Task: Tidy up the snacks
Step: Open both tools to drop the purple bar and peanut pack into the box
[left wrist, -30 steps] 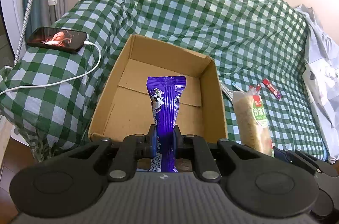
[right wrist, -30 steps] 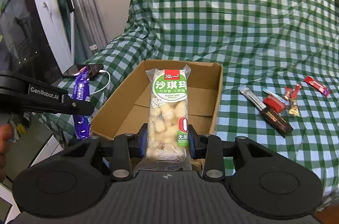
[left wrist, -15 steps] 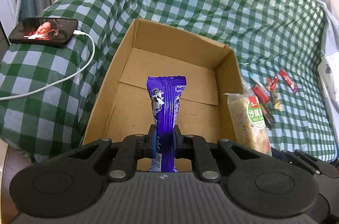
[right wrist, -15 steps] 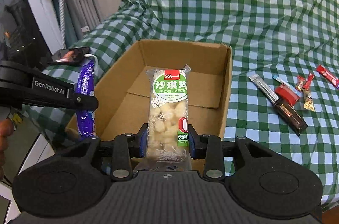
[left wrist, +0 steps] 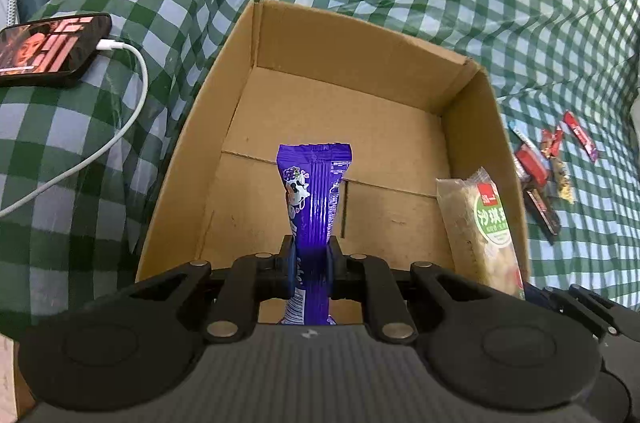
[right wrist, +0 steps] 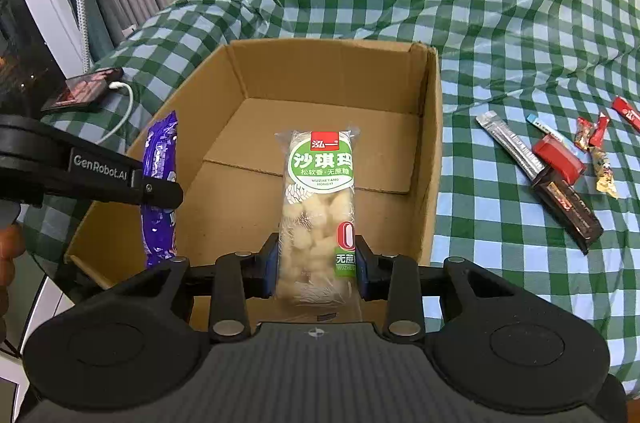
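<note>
An open cardboard box [left wrist: 476, 127] [right wrist: 434, 143] sits on the green checked cloth; nothing lies on its floor. My left gripper [left wrist: 311, 255] is shut on a purple snack packet [left wrist: 314, 191], held upright over the box's near edge. It also shows at the left of the right wrist view [right wrist: 160, 191]. My right gripper [right wrist: 316, 261] is shut on a clear sachima pack with a green label [right wrist: 318, 207], held over the box's near right side. That pack also shows in the left wrist view [left wrist: 480, 227].
Several small snacks [right wrist: 560, 163] [left wrist: 536, 179] lie on the cloth to the right of the box. A phone [left wrist: 48, 49] with a white charging cable [left wrist: 120, 135] lies on the cloth to the left. Curtains and a white frame stand at the far left.
Both grippers have moved forward and down toward the box with their snacks still held. The box now looks larger and closer in both views.
</note>
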The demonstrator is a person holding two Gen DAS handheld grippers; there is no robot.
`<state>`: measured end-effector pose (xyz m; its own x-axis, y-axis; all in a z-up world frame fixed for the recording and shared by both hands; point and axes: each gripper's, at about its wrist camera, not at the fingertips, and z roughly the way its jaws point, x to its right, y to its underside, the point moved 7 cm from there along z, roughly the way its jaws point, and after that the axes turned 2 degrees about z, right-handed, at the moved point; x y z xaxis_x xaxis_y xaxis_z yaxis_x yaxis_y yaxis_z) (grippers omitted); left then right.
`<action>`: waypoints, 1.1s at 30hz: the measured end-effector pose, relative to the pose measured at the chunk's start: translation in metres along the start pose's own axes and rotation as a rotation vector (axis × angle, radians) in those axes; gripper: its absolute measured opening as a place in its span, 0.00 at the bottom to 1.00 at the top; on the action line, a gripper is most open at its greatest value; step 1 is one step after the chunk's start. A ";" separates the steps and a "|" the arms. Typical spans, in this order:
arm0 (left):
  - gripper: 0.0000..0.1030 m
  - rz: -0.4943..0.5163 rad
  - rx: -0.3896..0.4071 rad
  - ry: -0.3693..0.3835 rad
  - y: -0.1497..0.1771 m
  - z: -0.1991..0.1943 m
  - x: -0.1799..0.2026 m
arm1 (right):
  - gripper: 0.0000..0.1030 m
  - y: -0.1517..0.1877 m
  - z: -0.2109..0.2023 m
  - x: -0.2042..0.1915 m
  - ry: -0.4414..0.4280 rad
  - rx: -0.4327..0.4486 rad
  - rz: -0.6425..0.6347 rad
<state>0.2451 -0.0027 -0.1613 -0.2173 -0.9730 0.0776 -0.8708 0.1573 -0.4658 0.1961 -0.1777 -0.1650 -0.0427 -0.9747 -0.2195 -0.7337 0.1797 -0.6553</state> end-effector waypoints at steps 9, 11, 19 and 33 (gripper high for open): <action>0.15 0.016 -0.039 -0.055 -0.004 0.028 -0.007 | 0.37 0.002 0.025 0.004 0.008 -0.044 0.015; 0.15 0.021 -0.041 -0.064 -0.005 0.030 -0.009 | 0.37 0.001 0.028 0.004 0.008 -0.045 0.014; 0.36 0.038 -0.050 -0.101 -0.010 0.034 -0.014 | 0.37 -0.007 0.035 0.001 0.011 -0.032 -0.001; 1.00 -0.019 0.021 -0.144 0.043 -0.050 -0.019 | 0.99 0.016 -0.031 -0.014 0.025 -0.004 -0.060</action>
<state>0.1902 0.0310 -0.1386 -0.1339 -0.9902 -0.0404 -0.8645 0.1366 -0.4837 0.1639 -0.1650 -0.1495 -0.0156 -0.9867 -0.1618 -0.7381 0.1206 -0.6638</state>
